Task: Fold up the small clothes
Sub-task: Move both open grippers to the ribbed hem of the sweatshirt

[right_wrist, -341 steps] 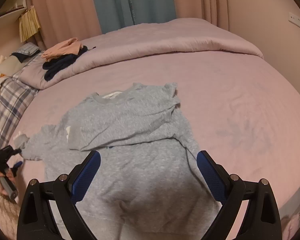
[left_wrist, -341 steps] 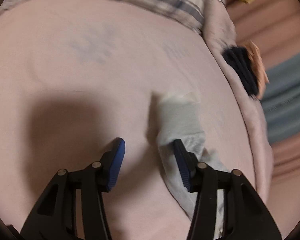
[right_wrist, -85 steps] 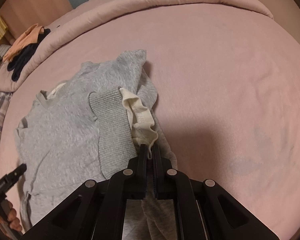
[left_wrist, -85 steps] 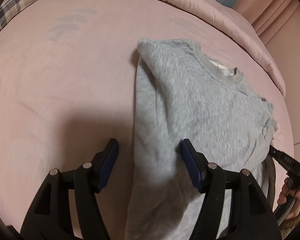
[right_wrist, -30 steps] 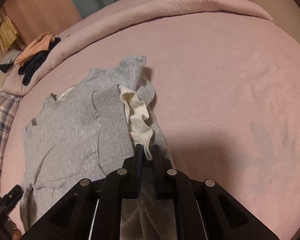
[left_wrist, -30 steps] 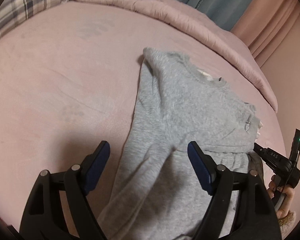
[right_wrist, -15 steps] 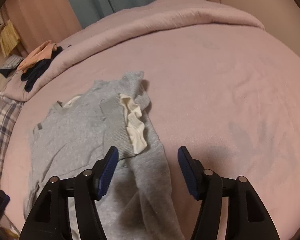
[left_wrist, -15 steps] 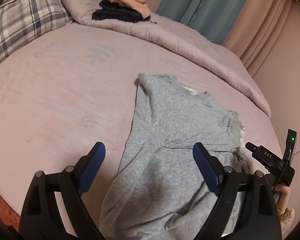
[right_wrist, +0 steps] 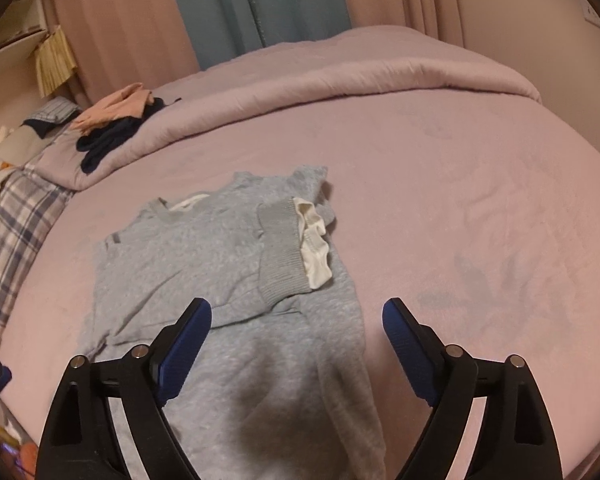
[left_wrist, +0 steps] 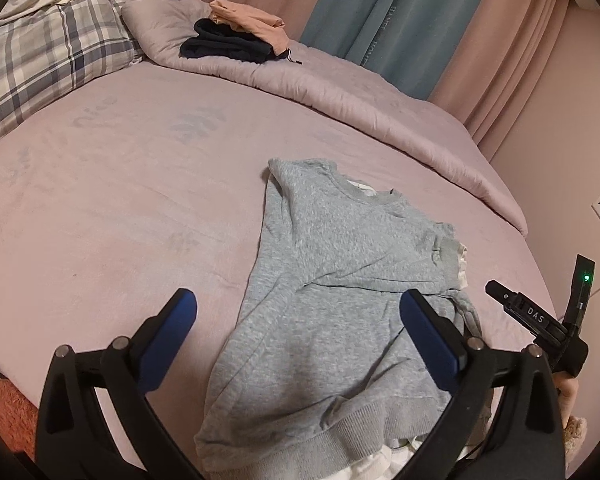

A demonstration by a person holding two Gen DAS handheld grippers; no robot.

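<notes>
A small grey sweatshirt point(left_wrist: 332, 280) lies on the pink bed, both sleeves folded in over its body. It also shows in the right wrist view point(right_wrist: 204, 264), where a ribbed cuff with a white inner cuff point(right_wrist: 314, 240) rests on its chest. My left gripper point(left_wrist: 308, 336) is open and empty, raised above the sweatshirt's lower half. My right gripper point(right_wrist: 296, 344) is open and empty, raised above the sweatshirt's hem side. The right gripper's body point(left_wrist: 540, 320) shows at the right edge of the left wrist view.
The pink bed sheet point(left_wrist: 100, 200) spreads all round the sweatshirt. A rolled pink duvet point(left_wrist: 340, 92) lies along the far side with dark and peach clothes point(left_wrist: 236, 40) on it. A plaid pillow point(left_wrist: 40, 56) lies at the far left. Curtains point(right_wrist: 260, 4) hang behind.
My right gripper opened and let go of the cuff, which now lies on the sweatshirt. Both grippers have risen and drawn back from the garment.
</notes>
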